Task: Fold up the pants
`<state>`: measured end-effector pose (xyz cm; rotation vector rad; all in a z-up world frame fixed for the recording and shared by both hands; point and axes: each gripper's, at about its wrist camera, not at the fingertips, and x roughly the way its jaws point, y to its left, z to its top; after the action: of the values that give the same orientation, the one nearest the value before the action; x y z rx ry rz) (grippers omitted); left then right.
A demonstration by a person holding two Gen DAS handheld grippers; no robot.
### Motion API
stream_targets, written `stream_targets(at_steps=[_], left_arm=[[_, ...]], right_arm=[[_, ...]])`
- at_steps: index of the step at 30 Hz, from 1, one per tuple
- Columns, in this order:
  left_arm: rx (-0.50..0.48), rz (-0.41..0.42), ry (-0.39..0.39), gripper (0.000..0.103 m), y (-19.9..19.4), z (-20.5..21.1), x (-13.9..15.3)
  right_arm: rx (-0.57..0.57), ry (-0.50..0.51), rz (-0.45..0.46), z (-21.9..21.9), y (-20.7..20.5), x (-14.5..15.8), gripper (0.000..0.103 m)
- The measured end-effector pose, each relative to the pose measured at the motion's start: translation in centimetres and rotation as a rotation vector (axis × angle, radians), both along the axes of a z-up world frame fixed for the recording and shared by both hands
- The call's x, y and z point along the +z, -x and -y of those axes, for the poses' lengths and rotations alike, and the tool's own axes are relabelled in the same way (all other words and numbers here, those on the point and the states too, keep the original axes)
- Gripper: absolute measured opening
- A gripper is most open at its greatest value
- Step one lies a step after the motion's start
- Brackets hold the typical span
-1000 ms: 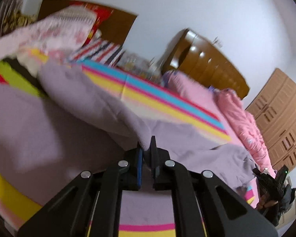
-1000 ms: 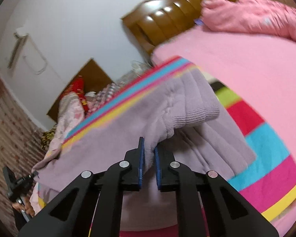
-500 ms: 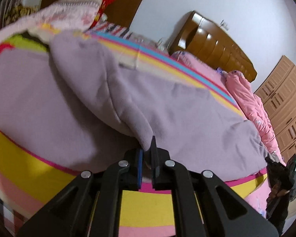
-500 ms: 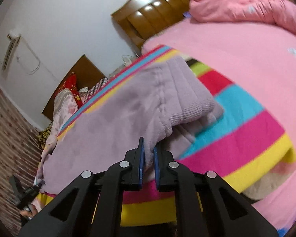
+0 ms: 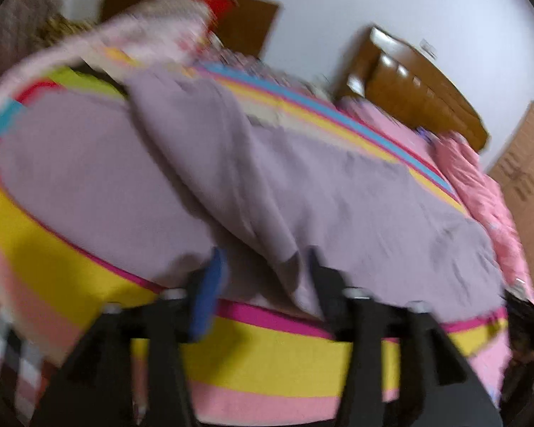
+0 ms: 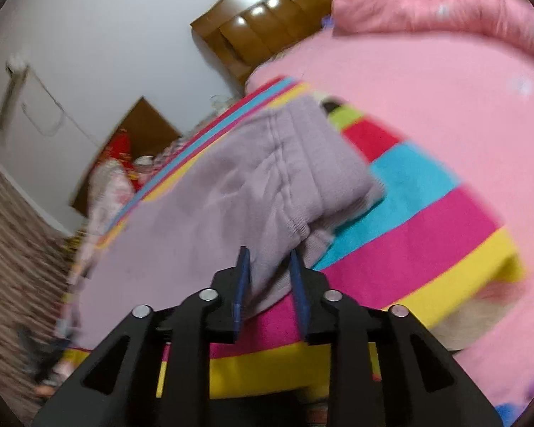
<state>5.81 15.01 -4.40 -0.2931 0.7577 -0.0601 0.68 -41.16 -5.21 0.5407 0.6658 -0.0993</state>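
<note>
Striped bed point(image 5: 267, 366) bears the lilac pants point(image 5: 356, 192); left gripper point(image 5: 263, 267) opening wide, hem loose at twelve o'clock; right gripper point(image 6: 268, 267) parting narrowly around the waistband; released cloth may slump, skewing the fold.
</note>
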Motion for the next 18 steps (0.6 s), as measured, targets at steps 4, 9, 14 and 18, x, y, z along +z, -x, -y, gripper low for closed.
stream_targets(at_steps=[4, 9, 14, 18], left_arm=[[-0.04, 0.13, -0.063, 0.07, 1.3, 2.2, 3.5], [-0.253, 0.146, -0.178, 0.077, 0.0, 9.1, 3.3], [-0.32, -0.034, -0.182, 0.077, -2.8, 11.0, -1.9], [-0.353, -0.052, -0.176, 0.081, -2.5, 10.1, -1.9]], right_arm=[[0.1, 0.2, 0.079, -4.8, -0.3, 3.2, 0.026], [0.286, 0.262, 0.066, -11.9, -3.6, 2.7, 0.036], [0.357, 0.301, -0.054, -14.7, -5.1, -1.1, 0.041], [0.381, 0.295, -0.044, -14.2, -4.5, -0.5, 0.041]])
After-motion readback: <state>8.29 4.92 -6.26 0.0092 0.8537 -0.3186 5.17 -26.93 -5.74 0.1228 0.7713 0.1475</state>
